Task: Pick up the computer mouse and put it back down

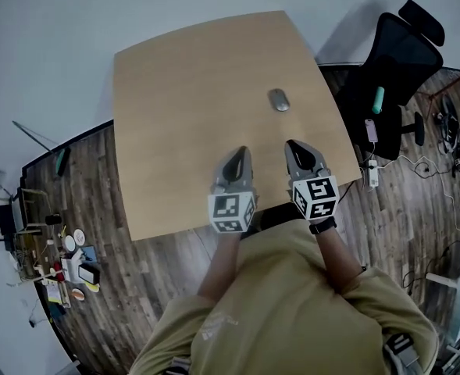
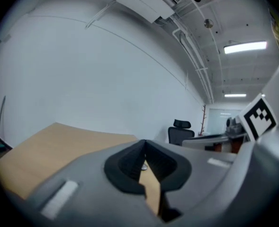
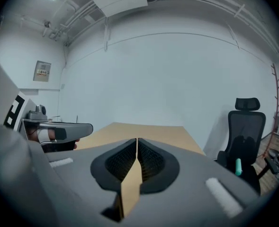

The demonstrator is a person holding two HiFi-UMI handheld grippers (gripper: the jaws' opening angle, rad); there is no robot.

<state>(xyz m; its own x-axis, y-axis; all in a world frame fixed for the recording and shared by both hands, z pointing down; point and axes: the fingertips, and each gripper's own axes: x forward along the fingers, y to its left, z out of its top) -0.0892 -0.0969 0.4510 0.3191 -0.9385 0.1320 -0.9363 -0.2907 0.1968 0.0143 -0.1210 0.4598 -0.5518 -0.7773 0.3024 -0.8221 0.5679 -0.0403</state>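
1. Nearest the camera, the person's olive shirt is seen, and both forearms are stretched over the near edge of the desk.
2. The left hand-held gripper is held above the near part of the desk, with its marker cube towards the person. In the left gripper view its jaws are seen pressed together at the tips, and nothing is held between them.
3. The right hand-held gripper is held just beside it, with the second marker cube at its rear. In the right gripper view its jaws are likewise closed on each other and empty. Only a sliver of desk is seen below the pads.
4. The computer mouse lies flat on the desk beyond both grippers, roughly ahead of the gap between them and nearer the right one's line. It is touched by neither.
5. A small pale shape is glimpsed through the gap under the left gripper's tips. It may be the mouse, but it is too small to be sure.
6. Past the desk's right edge, a black office chair stands on the wooden floor, with a teal object at its seat.
7. Farthest off, a plain white wall is seen behind the desk.
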